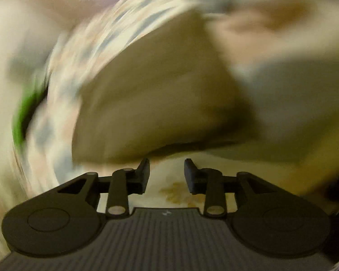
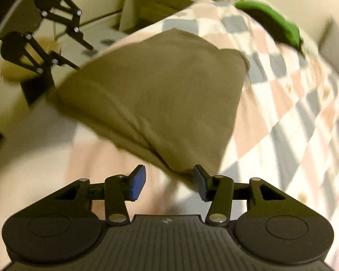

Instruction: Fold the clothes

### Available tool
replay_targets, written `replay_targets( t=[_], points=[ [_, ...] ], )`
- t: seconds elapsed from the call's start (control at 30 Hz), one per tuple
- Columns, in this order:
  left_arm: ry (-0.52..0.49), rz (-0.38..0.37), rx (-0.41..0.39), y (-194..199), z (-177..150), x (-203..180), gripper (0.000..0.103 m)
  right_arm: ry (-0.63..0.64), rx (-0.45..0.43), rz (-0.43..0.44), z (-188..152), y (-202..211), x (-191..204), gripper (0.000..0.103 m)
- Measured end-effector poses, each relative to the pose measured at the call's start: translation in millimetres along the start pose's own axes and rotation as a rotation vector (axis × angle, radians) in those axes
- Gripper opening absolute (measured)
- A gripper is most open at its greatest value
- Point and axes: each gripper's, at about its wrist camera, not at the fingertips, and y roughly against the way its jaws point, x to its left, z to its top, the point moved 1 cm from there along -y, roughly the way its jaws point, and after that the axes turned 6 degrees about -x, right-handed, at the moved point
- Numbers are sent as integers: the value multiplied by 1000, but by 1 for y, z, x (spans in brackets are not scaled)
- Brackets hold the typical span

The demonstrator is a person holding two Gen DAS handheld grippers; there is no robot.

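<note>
A folded olive-brown garment [image 2: 158, 90] lies on a checked bedspread [image 2: 282, 94]. My right gripper [image 2: 169, 183] is open, its blue pads [image 2: 139, 183] either side of the garment's near corner and not closed on it. My left gripper [image 2: 84, 57] hovers open at the garment's far left corner in the right wrist view. In the heavily blurred left wrist view, the left gripper [image 1: 167, 172] is open just short of the garment's edge [image 1: 158, 103], nothing between its fingers.
A green cloth [image 2: 271, 22] lies on the bedspread beyond the garment; it shows as a green smear [image 1: 24, 113] in the left wrist view. Pale furniture with a wooden shelf [image 2: 147, 2] stands past the bed. A beige round object [image 2: 15, 72] sits at far left.
</note>
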Motion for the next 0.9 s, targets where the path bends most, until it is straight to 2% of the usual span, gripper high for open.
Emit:
replay_targets(
  t=[0.1,0.17,0.3,0.47,0.5,0.6,0.73,0.8,0.9],
  points=[
    [-203,72,-77,-1,-7,-38,34,52,-15,-21,-14,4,2,55],
    [-254,110,-99,-4,-7,-48,35,65,-15,-31,-21,4,5,56],
    [-276,188,-106,-12,-7,-54,41,78,-22,-57,-33,6,8,60],
    [-174,292,-109,-6,6,-42,48,85,-49,-78,-40,13,10,65],
    [-183,280,-106,-8,8,-43,55,85,-50,-80,-41,13,9,67],
    [-314,236,-114,-22,2,-58,55,104,-45,-89,-43,7,9,67],
    [-436,264,-162,-36,-12,-64,55,186,-41,-94,-52,0,9,67],
    [-442,292,-179,-41,-10,-54,56,243,-46,-110,-57,-5,8,67],
    [-369,344,-173,-50,0,-27,53,308,-78,-138,-57,-10,2,67]
  ],
)
